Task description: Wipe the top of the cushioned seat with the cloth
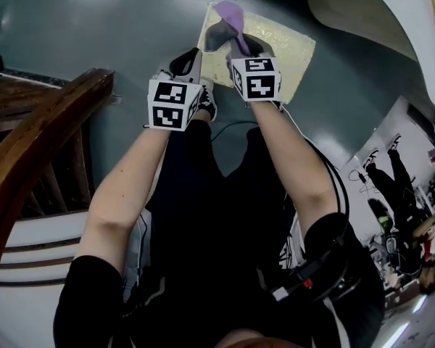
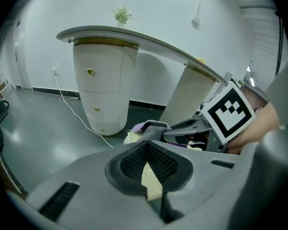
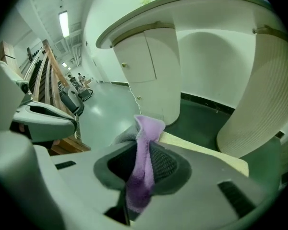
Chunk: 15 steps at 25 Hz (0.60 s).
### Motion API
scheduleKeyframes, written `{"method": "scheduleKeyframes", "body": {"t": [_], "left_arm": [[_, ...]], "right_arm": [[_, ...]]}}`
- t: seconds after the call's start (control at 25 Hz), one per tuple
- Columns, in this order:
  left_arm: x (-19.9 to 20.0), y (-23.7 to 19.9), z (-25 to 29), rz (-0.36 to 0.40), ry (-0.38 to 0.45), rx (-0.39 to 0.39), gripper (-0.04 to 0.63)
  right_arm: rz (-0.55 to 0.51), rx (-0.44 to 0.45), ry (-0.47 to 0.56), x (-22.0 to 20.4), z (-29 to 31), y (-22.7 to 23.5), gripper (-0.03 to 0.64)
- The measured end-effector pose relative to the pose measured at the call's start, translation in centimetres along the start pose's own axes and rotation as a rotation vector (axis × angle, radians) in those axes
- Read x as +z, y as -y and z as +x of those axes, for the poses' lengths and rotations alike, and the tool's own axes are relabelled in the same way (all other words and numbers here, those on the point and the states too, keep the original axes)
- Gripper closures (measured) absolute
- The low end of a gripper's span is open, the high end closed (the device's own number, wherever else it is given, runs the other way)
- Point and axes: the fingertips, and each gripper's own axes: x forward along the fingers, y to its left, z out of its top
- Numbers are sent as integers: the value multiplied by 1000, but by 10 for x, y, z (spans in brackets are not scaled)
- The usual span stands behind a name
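Clamps a soft purple terry cloth (image 3: pixel 143 166) in the right gripper (image 1: pixel 230 36), jaws pinched on its middle, with a rounded fold poking up past the tips and a tail trailing back between the black mesh pads. Holds the left gripper (image 2: pixel 145 145) closed tip to tip, with nothing visibly caught and only pale cushion showing through the gap behind the tips.

Finds the pale yellow rectangular cushioned seat (image 1: pixel 286 49), mottled and slightly textured on top, low over the glossy grey-green floor (image 1: pixel 123 20), ahead of and beneath the right gripper. Puts the cloth above the seat's left side, close to the left edge; cannot tell whether touching the top or just clear of it. Runs lengthwise from that left edge away to the right, leaving most of the top to the right of the cloth. Places the right gripper nearer, over the seat itself, and the left just beside the left edge.

Probably calls for lowering the cloth flat and sweeping rightward along the length. Likely to bunch on the textured cover, being limp and gripped at one narrow point.

Beyond the seat, a white curved-top cabinet (image 2: pixel 103 90) with small brass knobs.
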Motion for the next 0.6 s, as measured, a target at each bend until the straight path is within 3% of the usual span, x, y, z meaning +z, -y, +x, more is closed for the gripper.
{"method": "scheduleKeyframes", "body": {"t": [0.24, 0.48, 0.6], "left_arm": [[-11, -12, -5, 48, 11, -6, 591], [-22, -1, -2, -10, 16, -4, 591], [-27, 12, 1, -6, 6, 12, 591]], "right_arm": [[-69, 25, -20, -10, 55, -37, 537], [-146, 42, -50, -21, 75, -36, 538], [-132, 23, -75, -28, 68, -24, 538]]}}
